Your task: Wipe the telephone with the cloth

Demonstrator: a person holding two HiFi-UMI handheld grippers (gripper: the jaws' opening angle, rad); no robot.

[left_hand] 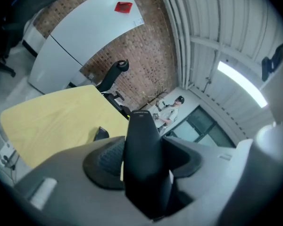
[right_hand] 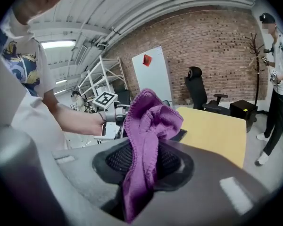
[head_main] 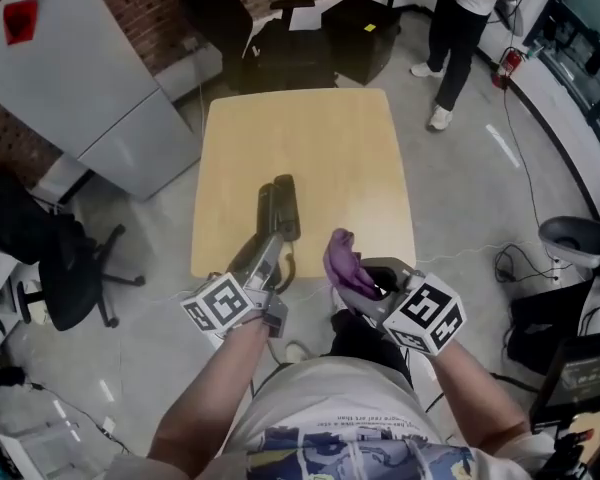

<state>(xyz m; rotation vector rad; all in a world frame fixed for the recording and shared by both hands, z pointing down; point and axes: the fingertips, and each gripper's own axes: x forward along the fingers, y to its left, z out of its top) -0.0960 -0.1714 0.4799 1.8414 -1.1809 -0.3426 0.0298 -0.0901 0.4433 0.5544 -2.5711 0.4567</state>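
A black telephone handset (head_main: 267, 211) reaches out over the near part of the wooden table (head_main: 310, 138), and my left gripper (head_main: 264, 255) is shut on its near end. In the left gripper view the handset (left_hand: 141, 145) stands upright between the pads. A second long black part, the telephone body (head_main: 287, 206), lies right beside it. My right gripper (head_main: 372, 286) hangs at the table's near edge, shut on a crumpled purple cloth (head_main: 344, 261) that bunches above the jaws. The cloth (right_hand: 150, 121) sits to the right of the handset and apart from it.
A person (head_main: 462, 23) stands beyond the table's far right corner. Black office chairs stand at the left (head_main: 55, 258) and at the back (head_main: 220, 13), with a black box (head_main: 365, 33) beside it. A large white panel (head_main: 75, 78) leans at the far left. Cables lie on the floor at the right.
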